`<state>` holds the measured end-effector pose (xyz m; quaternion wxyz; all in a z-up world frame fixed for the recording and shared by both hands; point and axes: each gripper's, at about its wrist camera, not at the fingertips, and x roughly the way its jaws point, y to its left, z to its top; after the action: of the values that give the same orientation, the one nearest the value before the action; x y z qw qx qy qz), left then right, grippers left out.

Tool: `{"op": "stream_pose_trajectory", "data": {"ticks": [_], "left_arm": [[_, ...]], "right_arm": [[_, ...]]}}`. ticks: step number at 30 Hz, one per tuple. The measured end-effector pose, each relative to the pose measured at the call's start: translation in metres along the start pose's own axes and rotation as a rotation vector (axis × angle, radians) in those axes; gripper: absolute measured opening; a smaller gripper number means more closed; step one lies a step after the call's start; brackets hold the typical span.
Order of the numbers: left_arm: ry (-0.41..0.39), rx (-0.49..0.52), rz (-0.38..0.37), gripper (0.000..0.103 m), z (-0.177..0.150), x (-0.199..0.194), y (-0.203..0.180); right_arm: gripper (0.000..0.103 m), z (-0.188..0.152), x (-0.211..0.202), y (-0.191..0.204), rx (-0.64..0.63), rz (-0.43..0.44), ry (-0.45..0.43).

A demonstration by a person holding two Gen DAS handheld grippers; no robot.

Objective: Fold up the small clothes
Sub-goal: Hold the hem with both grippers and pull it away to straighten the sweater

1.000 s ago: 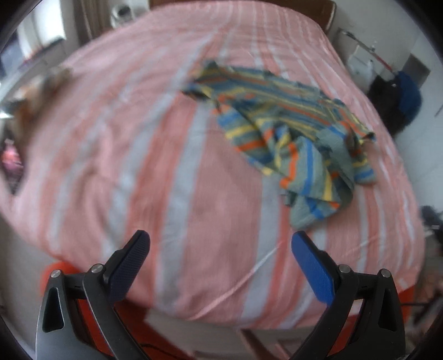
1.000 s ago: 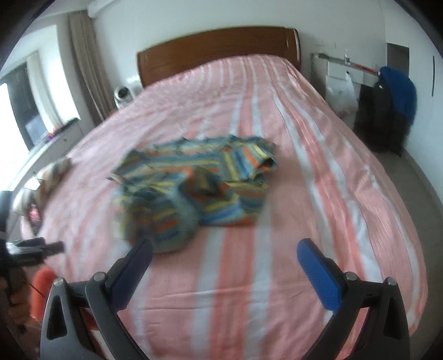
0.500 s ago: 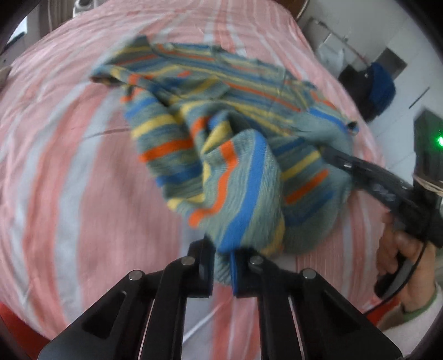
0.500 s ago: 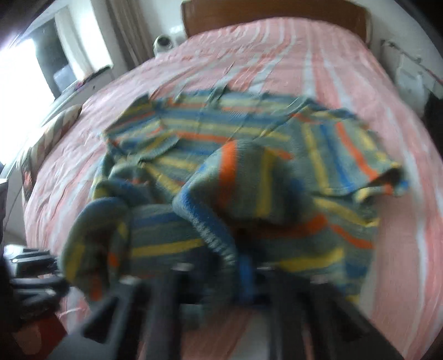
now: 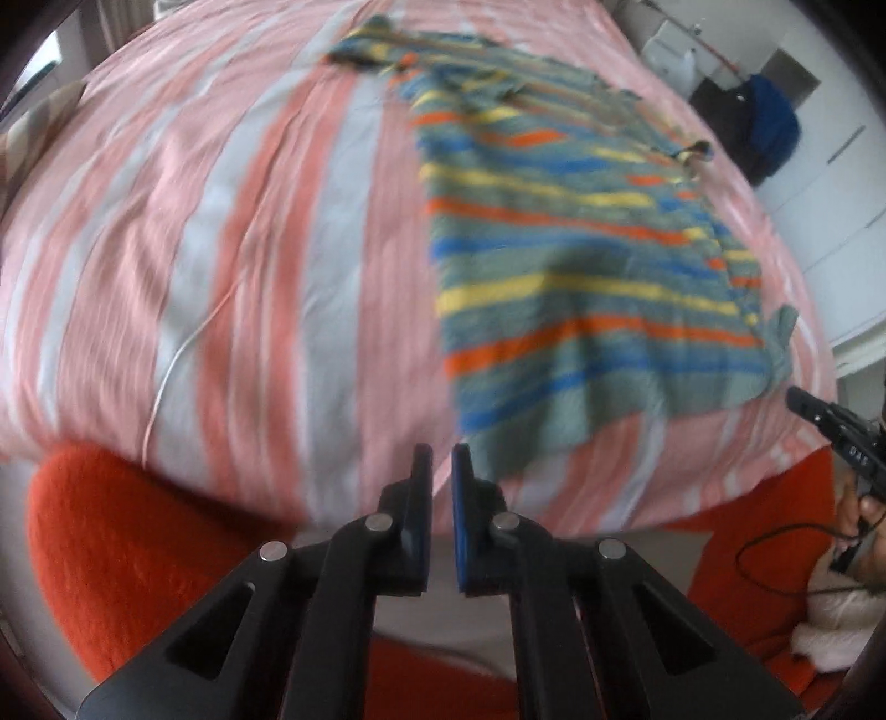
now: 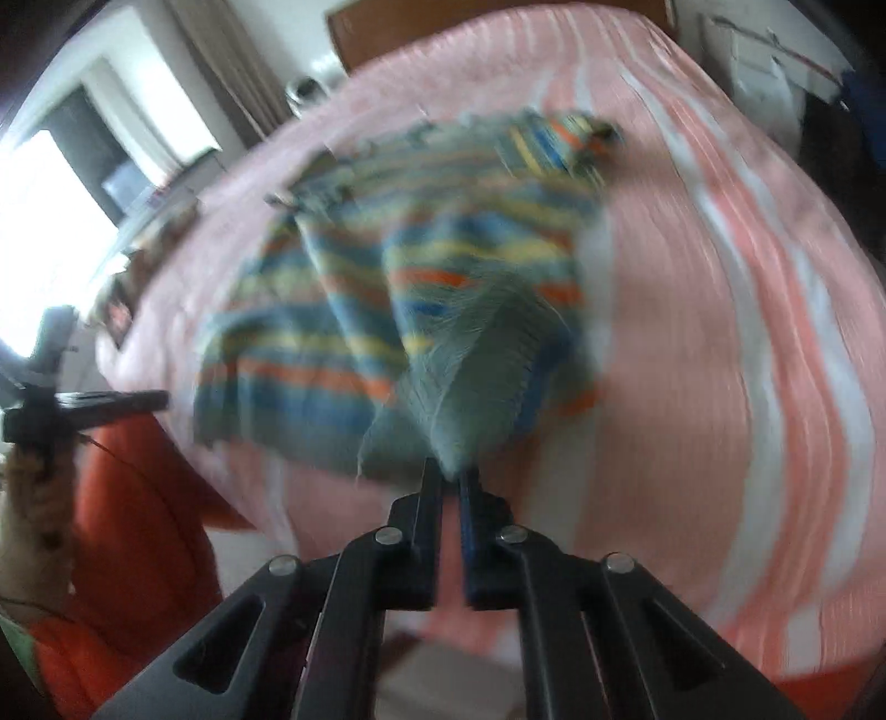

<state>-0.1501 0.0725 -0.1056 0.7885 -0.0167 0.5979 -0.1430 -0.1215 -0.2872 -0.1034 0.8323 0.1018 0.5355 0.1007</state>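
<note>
A small knitted sweater with grey, blue, yellow and orange stripes lies spread out on the pink and white striped bed. My left gripper is shut, with its tips at the sweater's near left hem corner; no cloth shows between its pads. My right gripper is shut on the grey hem of the sweater, at the near right corner. The right gripper also shows at the right edge of the left wrist view. Both views are blurred by motion.
An orange cushion or seat sits below the bed's near edge. A wooden headboard is at the far end. Dark bags and a blue item stand to the right of the bed. A window is at the left.
Both grippers went from open to shut at the sweater's hem. The bunched sweater has been pulled toward the bed's near edge and now lies spread flat.
</note>
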Motion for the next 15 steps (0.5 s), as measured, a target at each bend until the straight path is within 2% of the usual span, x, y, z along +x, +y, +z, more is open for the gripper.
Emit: {"op": "stream_pose_trajectory", "data": {"ticks": [1,2,3,4,5,6,7,10,11,12,14,15], "left_arm": [[-0.001,-0.009,0.010,0.005,-0.007,-0.006,0.003],[-0.008,-0.018,0.009,0.006,-0.011,-0.011,0.004],[-0.019,-0.030,0.003,0.014,-0.014,-0.018,0.006],[-0.033,-0.042,-0.004,0.028,-0.016,-0.024,0.008],[-0.041,-0.050,-0.006,0.036,-0.013,-0.023,0.012],[-0.052,-0.054,-0.004,0.050,-0.015,-0.027,0.009],[-0.054,-0.053,-0.001,0.058,-0.014,-0.025,0.006],[-0.021,-0.022,0.032,0.061,-0.013,-0.004,-0.010],[-0.009,-0.016,0.045,0.061,0.004,0.018,-0.008],[0.010,-0.012,0.064,0.059,0.008,0.030,-0.013],[0.020,0.004,0.094,0.031,0.009,0.042,-0.024],[0.014,0.005,0.097,0.002,0.008,0.043,-0.026]], "right_arm": [[0.011,-0.001,-0.003,-0.007,0.016,-0.017,0.006],[0.025,0.001,-0.004,-0.014,0.033,-0.025,0.006],[0.043,0.005,-0.006,-0.019,0.046,-0.045,0.004],[0.050,0.007,-0.013,-0.025,0.065,-0.056,-0.022],[0.057,0.010,-0.016,-0.025,0.066,-0.066,-0.041],[0.057,0.014,-0.018,-0.027,0.058,-0.074,-0.058],[0.057,0.021,-0.020,-0.024,0.044,-0.078,-0.074],[0.057,0.039,-0.018,-0.017,0.076,-0.025,-0.087],[0.060,0.050,-0.007,-0.013,0.110,-0.006,-0.076],[0.061,0.056,0.000,-0.015,0.164,0.023,-0.068],[0.061,0.069,0.017,-0.017,0.223,0.082,-0.090],[0.057,0.073,0.024,-0.015,0.203,0.074,-0.086]]}}
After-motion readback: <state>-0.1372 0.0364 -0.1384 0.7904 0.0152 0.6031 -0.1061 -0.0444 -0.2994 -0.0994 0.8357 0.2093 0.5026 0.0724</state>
